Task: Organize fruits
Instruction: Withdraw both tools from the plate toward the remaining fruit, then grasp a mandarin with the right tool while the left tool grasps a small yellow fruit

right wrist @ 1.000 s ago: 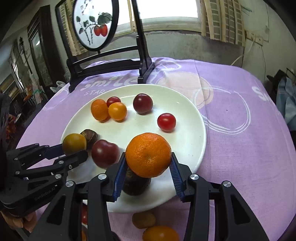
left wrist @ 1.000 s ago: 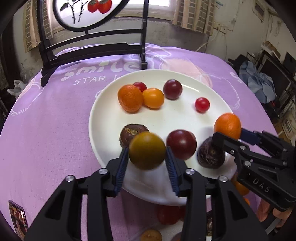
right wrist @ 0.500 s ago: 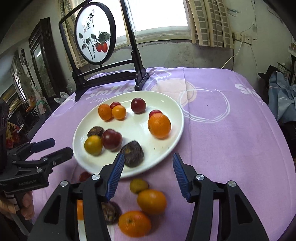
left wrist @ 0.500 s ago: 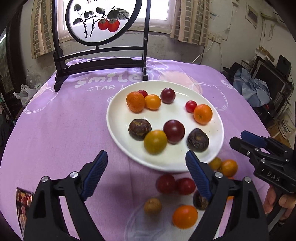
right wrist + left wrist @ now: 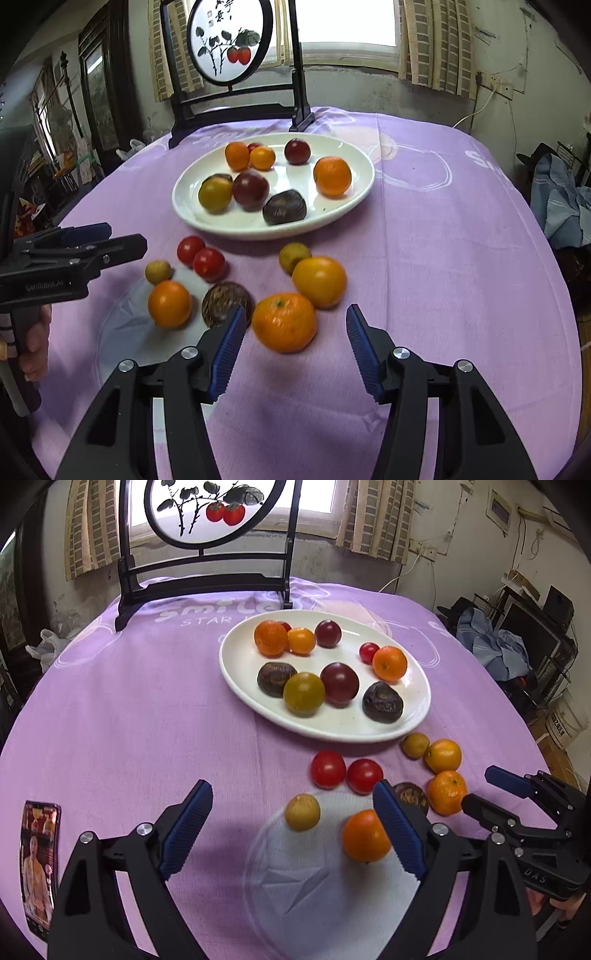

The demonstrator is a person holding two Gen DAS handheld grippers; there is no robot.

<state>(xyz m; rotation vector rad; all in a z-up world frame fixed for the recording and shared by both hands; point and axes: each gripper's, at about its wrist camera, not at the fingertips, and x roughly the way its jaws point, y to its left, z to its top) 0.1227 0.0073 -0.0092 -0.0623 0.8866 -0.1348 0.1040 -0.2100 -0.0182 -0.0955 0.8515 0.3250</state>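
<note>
My left gripper (image 5: pixel 291 821) is spread wide above the purple worktop (image 5: pixel 129 709), holding nothing; a small tan fruit (image 5: pixel 302 811) and an orange (image 5: pixel 365 835) lie between its blue pads. My right gripper (image 5: pixel 295 345) is also spread and empty, with a mandarin (image 5: pixel 284 322) just ahead between its fingers, untouched. The white plate (image 5: pixel 332 218) further back carries more fruit, and two red tomatoes (image 5: pixel 201 258) lie loose just in front of it.
</note>
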